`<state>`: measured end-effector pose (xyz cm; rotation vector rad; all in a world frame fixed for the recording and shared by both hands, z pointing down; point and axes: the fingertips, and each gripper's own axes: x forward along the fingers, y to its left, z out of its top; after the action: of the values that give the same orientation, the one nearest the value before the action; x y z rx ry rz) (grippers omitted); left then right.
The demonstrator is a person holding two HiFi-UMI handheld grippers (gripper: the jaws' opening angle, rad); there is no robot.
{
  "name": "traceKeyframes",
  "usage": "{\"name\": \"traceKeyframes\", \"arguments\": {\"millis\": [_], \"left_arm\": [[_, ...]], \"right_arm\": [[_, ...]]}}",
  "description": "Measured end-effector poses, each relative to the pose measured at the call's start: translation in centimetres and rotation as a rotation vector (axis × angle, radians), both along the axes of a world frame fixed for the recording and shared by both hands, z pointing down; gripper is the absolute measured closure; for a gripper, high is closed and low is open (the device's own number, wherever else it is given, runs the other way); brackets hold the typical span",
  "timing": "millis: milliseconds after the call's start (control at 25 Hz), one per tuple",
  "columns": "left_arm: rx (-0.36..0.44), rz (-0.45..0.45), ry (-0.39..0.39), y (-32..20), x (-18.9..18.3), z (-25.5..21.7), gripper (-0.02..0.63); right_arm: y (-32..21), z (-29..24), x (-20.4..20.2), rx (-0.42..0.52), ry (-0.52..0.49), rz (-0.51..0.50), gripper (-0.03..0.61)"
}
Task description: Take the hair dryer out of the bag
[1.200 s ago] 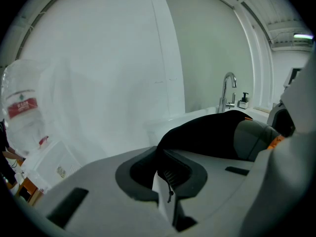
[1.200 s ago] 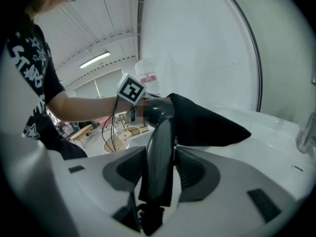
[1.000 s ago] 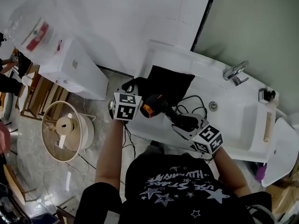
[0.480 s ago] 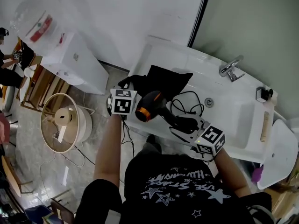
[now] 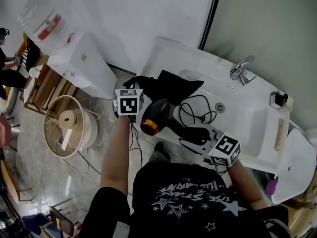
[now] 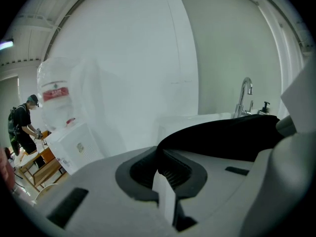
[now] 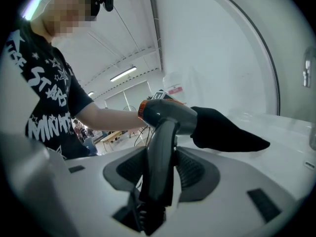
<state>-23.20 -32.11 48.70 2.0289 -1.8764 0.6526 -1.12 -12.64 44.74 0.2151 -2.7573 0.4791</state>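
Note:
My right gripper [image 5: 196, 132] [image 7: 159, 169] is shut on the handle of the dark hair dryer [image 5: 157, 117] [image 7: 168, 113], whose orange rear ring faces me. The dryer hangs over the front edge of the white basin top [image 5: 247, 118]. Its front end meets the black bag [image 5: 171, 85] [image 7: 228, 131]; whether it is still inside is hidden. My left gripper [image 5: 139, 85] [image 6: 165, 168] is shut on the bag's black fabric [image 6: 222, 137] at its left edge. The dryer's black cord [image 5: 194, 109] loops on the basin top.
A chrome faucet [image 5: 240, 69] [image 6: 243, 95] and a drain [image 5: 218, 106] lie to the right. Left of the basin stands a white water dispenser [image 5: 81, 66] with a bottle on it, and a round fan [image 5: 69, 130] sits on the floor. A person [image 5: 10, 73] is at far left.
My right gripper has drawn the hair dryer left and toward me, away from the bag. The left gripper has shifted a little with the bag's edge.

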Motion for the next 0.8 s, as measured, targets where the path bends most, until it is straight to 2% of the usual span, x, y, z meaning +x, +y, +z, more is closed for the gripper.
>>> {"name": "traceKeyframes", "arguments": {"millis": [280, 440, 600, 680, 800], "left_arm": [[0.036, -0.006, 0.033, 1.5, 0.8, -0.9, 0.589], [0.045, 0.040, 0.041, 3.0, 2.5, -0.5, 0.589], [0.037, 0.079, 0.064, 4.3, 4.6, 0.4, 0.589], [0.029, 0.070, 0.089, 5.0, 5.2, 0.7, 0.589], [0.023, 0.055, 0.070, 5.9, 5.5, 1.3, 0.589]], "right_arm": [[0.9, -0.5, 1.0, -0.009, -0.022, -0.004, 0.388], [1.4, -0.7, 1.7, -0.025, -0.039, 0.003, 0.388], [2.8, -1.2, 1.7, -0.019, -0.054, -0.033, 0.388], [3.6, -1.6, 1.8, -0.019, -0.069, -0.045, 0.388], [4.3, -1.8, 2.7, -0.028, -0.082, -0.045, 0.388]]}}
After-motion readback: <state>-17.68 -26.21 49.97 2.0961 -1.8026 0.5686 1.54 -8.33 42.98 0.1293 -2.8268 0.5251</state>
